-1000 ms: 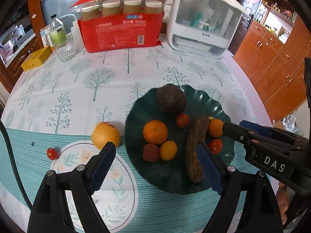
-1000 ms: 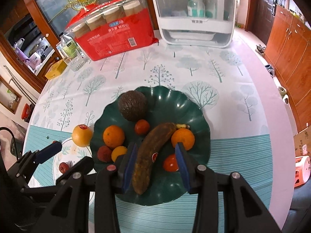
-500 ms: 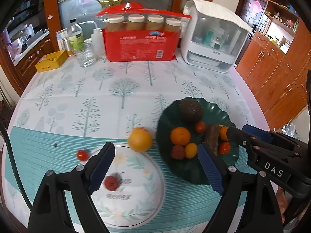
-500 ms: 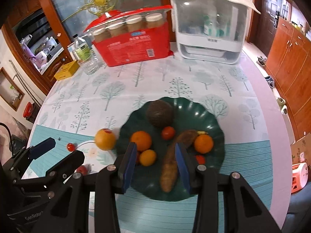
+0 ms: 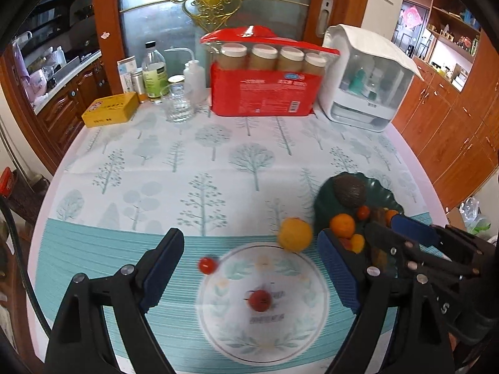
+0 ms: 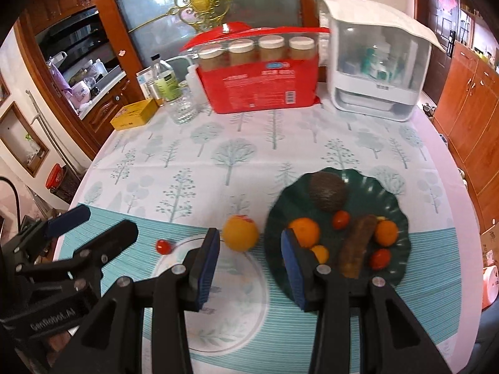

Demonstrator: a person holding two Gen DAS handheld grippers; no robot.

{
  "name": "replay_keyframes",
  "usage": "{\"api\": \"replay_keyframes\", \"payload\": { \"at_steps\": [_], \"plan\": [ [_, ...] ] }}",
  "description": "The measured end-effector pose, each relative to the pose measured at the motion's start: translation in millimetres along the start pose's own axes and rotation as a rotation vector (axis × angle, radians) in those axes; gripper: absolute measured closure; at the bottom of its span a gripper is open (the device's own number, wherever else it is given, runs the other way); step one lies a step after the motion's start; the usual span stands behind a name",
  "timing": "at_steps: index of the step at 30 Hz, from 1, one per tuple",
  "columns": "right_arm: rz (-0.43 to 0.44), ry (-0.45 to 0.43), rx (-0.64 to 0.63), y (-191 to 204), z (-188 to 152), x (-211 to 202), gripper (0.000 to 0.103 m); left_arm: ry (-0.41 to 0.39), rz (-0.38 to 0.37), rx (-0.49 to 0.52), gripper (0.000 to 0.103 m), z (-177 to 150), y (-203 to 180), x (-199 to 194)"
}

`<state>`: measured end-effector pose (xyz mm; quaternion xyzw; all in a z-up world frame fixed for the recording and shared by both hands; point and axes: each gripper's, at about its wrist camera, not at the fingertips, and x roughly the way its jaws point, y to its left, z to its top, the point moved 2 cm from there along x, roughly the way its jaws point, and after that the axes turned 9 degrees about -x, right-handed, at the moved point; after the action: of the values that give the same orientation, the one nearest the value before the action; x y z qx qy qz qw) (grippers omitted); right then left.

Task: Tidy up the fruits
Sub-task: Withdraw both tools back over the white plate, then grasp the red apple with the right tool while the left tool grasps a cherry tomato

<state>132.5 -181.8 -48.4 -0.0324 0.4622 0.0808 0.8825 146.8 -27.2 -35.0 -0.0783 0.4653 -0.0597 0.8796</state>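
Green plate [image 6: 396, 187] holding most fruit; large orange [image 6: 240, 232] sitting beside it on tablecloth. Left gripper [image 5: 249, 268] gaping wide, empty. Right gripper [image 6: 249, 263] hanging part-open, apparently gripping nothing.

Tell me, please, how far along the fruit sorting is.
Mostly done: the green plate holds the avocado, banana, oranges and tomatoes. Both tongs are empty. Left: a large orange and cherry tomato on the tablecloth, one red fruit on the white plate.
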Motion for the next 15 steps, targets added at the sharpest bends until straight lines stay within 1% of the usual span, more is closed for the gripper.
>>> {"api": "replay_keyframes", "payload": {
  "at_steps": [3,8,15],
  "plan": [
    [0.001,0.011,-0.001,15.2,-2.9,9.6,0.062,0.008,0.006,0.012,0.016,2.2,16.6,5.8],
    [0.003,0.07,-0.003,36.5,-19.1,38.9,0.062,0.043,0.025,0.038,0.016,-1.8,41.8,29.8],
    [0.032,0.187,-0.014,61.9,-59.1,83.5,0.062,0.144,0.037,0.059,0.016,-22.2,71.3,83.9]
  ]
}}
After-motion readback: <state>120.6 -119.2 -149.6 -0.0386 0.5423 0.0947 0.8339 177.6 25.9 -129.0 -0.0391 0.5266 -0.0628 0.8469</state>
